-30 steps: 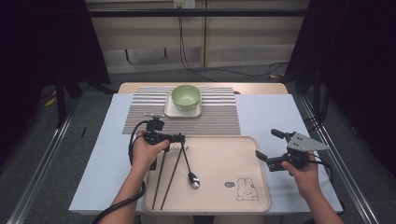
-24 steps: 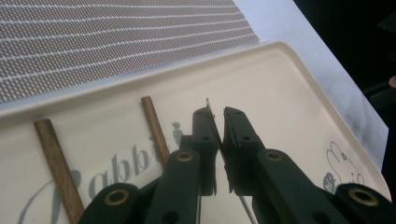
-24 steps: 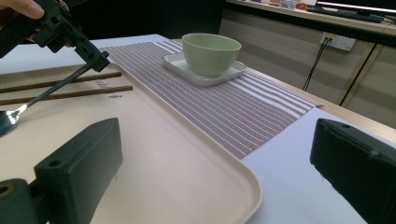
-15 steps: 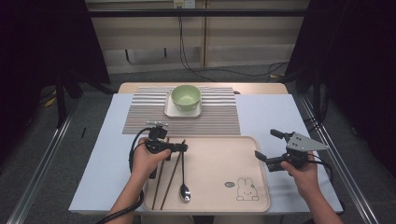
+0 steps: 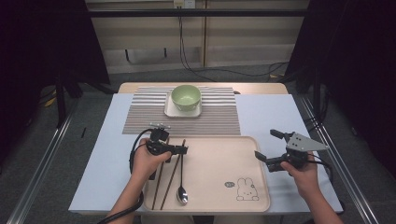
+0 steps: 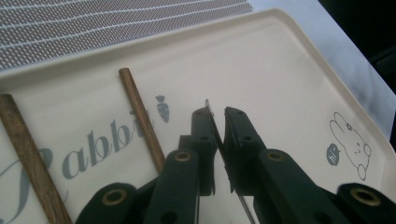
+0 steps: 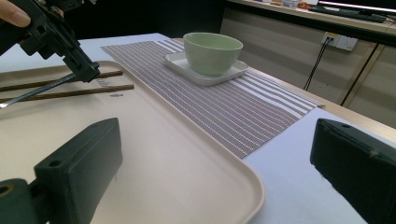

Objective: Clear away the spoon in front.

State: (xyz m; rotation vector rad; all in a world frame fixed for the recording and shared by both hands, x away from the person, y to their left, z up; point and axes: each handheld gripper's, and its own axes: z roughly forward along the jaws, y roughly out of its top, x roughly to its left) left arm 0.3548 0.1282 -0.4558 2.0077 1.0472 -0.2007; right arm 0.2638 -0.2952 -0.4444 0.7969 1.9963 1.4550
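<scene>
My left gripper [image 5: 181, 150] is shut on the thin handle of a metal spoon [image 5: 181, 194] over the left part of a beige rabbit-print tray [image 5: 219, 161]. The spoon's bowl points toward the tray's near edge. In the left gripper view the jaws [image 6: 215, 115] pinch the handle edge-on. Two wooden chopsticks [image 5: 166, 178] lie just left of the spoon, also seen as chopsticks [image 6: 139, 115] beside the jaws. My right gripper [image 5: 267, 143] is open at the tray's right edge, holding nothing. In its own view the right gripper [image 7: 219, 140] gapes wide, with the left gripper [image 7: 74, 56] far off.
A green bowl [image 5: 186, 97] stands on a white square plate [image 5: 169, 112] on a striped placemat [image 5: 219, 119] behind the tray. The same bowl [image 7: 212, 50] shows ahead in the right gripper view. The table [image 5: 280, 112] has a light blue top.
The spoon has swung and slid toward the tray's near edge, now lying roughly parallel to the chopsticks. My left hand drew back slightly. The right gripper has stayed put.
</scene>
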